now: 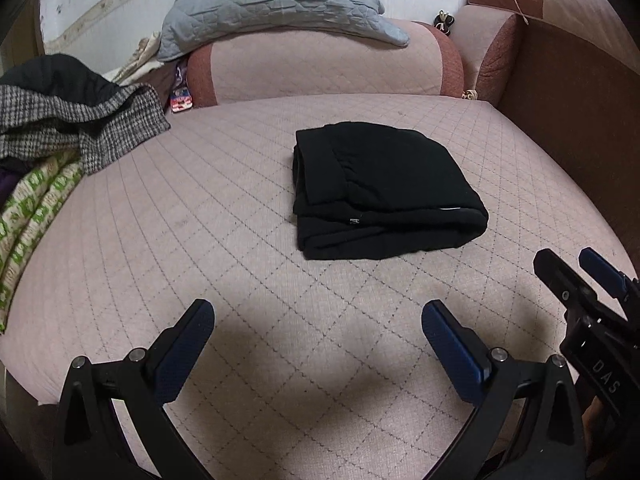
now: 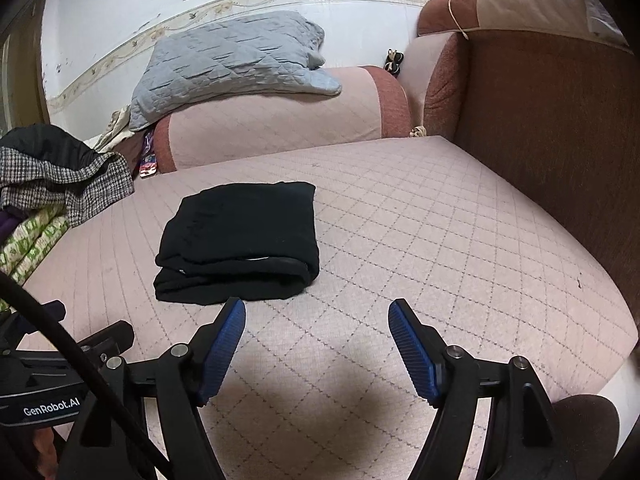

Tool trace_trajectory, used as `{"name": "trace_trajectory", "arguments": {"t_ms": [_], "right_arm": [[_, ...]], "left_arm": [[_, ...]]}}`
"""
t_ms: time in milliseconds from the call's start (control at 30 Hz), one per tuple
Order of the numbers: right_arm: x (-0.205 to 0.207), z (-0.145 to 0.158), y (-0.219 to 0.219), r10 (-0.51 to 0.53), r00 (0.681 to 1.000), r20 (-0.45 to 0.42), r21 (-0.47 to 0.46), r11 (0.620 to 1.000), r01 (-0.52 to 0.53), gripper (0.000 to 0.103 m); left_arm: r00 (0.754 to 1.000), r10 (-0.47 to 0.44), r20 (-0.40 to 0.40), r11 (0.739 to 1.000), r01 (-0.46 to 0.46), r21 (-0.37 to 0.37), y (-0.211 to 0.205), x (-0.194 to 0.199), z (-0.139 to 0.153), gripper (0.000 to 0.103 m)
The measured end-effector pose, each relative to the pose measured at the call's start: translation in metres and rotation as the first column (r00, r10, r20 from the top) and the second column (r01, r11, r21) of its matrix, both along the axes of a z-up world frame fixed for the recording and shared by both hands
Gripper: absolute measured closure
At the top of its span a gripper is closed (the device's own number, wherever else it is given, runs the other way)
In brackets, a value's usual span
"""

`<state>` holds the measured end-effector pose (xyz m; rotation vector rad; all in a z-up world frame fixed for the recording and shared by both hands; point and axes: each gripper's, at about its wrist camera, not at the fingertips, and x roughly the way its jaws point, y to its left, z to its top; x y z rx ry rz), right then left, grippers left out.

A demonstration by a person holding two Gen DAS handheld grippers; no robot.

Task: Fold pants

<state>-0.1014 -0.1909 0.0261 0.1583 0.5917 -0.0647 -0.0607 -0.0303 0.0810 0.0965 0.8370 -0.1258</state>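
We held both grippers, left (image 1: pixel 318 316) and right (image 2: pixel 317 314), spread wide and empty; folded pants (image 1: pixel 380 188) lay ahead, untouched

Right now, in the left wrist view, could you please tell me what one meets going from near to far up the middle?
Left gripper → bare quilted mattress → folded black pants → pink bolster → grey quilted pillow.
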Motion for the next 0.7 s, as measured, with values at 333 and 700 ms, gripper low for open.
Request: {"name": "trace_trajectory", "arguments": {"t_ms": [333, 700], "right_arm": [[0.006, -0.010, 0.012, 0.017, 0.999, -0.039, -0.031, 0.999, -0.018, 0.024], [0.009, -0.013, 0.026, 0.054, 0.997, -0.052, -0.061, 0.996, -0.057, 0.024]], "left_arm": [[0.999, 0.019, -0.041, 0.998, -0.021, -0.052, 0.014, 0.006, -0.009, 0.000], [1.000, 0.017, -0.023, 0.999, -0.018, -0.049, 0.018, 0.007, -0.009, 0.000]]}}
